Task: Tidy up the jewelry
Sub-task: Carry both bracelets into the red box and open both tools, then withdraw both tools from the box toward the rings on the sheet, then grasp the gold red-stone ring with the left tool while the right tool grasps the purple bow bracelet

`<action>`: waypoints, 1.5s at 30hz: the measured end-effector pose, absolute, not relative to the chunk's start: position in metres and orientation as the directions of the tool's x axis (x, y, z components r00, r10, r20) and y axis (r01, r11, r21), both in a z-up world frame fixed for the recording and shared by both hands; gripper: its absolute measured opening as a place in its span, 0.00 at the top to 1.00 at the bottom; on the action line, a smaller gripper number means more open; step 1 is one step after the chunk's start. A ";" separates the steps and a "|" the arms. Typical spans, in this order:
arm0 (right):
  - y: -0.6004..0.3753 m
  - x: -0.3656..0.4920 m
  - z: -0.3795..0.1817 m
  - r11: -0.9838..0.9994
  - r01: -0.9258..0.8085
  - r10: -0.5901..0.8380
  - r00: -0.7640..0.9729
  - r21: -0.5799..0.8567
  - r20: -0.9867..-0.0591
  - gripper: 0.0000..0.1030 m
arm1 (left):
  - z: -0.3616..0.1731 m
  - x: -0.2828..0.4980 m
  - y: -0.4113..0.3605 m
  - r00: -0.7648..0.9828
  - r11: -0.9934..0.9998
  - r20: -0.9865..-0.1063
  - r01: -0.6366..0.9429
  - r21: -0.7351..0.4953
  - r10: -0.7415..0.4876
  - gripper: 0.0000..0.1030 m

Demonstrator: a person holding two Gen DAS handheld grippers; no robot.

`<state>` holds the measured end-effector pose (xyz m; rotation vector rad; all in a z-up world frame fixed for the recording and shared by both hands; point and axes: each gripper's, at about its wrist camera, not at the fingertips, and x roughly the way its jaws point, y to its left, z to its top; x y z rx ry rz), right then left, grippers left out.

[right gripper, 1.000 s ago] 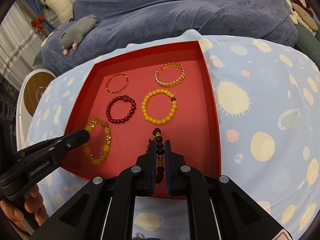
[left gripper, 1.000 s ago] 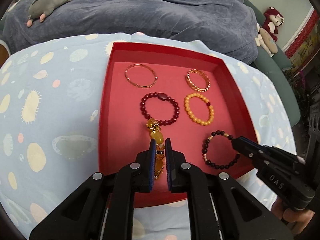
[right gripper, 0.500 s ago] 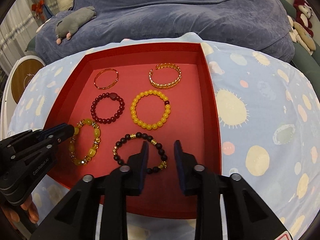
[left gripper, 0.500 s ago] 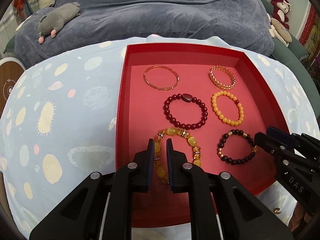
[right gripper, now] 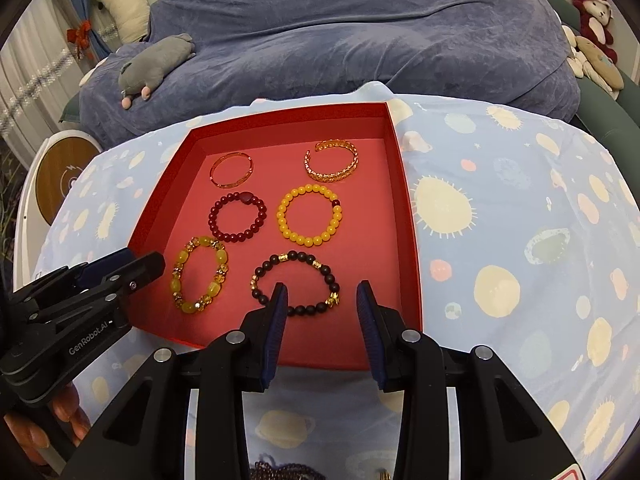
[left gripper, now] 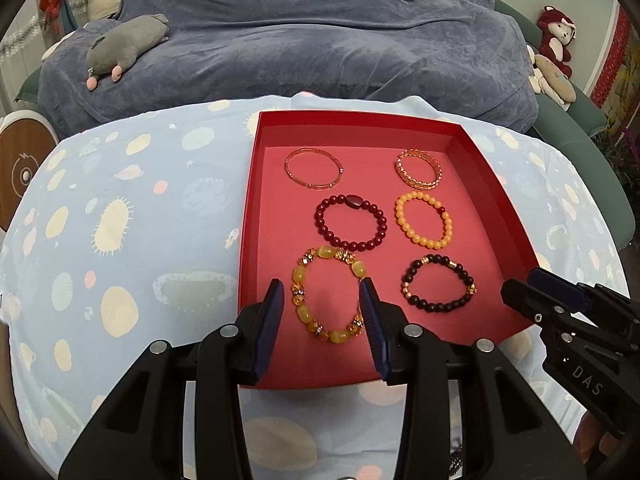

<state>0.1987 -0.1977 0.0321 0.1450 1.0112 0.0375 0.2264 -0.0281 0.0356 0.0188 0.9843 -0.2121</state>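
Red tray (left gripper: 246, 240), six bracelets in pairs; left tool (left gripper: 322, 304) and right tool (right gripper: 322, 306) both apart, empty: withdraw straight, avoid snagging beads.

Dark beads (right gripper: 280, 470) cut off at bottom edge

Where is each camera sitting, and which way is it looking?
Left wrist: sits on the left gripper, looking forward over its open fingers at the red tray and amber bracelet; the right gripper pokes in at the right edge.
Right wrist: sits on the right gripper, looking forward over its fingers at the black bracelet; the left gripper and hand show at the left edge.
Both see the same tray, six bracelets and the blue sofa.
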 end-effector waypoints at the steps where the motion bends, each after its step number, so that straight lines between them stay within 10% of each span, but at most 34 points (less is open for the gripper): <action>1: -0.197 0.194 0.033 0.990 0.036 0.099 0.531 0.140 -0.842 0.66 | 0.037 0.222 -0.027 0.534 0.979 -0.827 0.187 -0.084 -0.173 0.64; 45: -0.170 0.060 -0.008 0.991 0.006 0.119 0.445 0.135 -0.888 0.66 | -0.005 0.060 0.008 0.438 0.983 -0.883 0.143 -0.117 -0.169 0.56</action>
